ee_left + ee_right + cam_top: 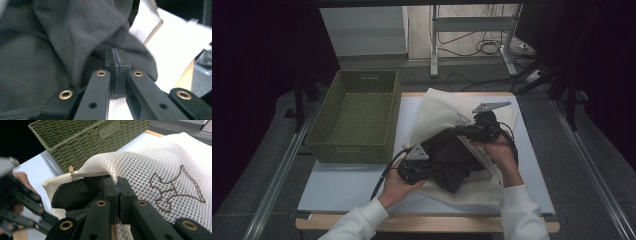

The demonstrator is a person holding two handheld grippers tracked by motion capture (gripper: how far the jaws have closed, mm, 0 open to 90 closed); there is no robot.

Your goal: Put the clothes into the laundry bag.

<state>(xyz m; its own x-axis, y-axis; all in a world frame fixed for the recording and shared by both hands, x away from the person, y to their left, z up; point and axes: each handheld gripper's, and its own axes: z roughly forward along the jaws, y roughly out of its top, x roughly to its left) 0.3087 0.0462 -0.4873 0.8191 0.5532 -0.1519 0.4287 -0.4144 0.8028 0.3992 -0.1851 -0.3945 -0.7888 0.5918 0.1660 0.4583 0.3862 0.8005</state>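
Stuffing the dark garment into the cream mesh bag, mid-table toward the right edge, beside the green woven basket. Left gripper pinched shut on the garment's cloth; right gripper clamped on the bag's mouth hem. Best to hold that hem lifted and taut — opening wide — while feeding cloth deep, avoiding snags on the mesh.

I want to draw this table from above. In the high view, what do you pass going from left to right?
Green woven basket → left gripper, jaws shut on the dark cloth → right gripper, jaws shut on the rim of the cream mesh bag.
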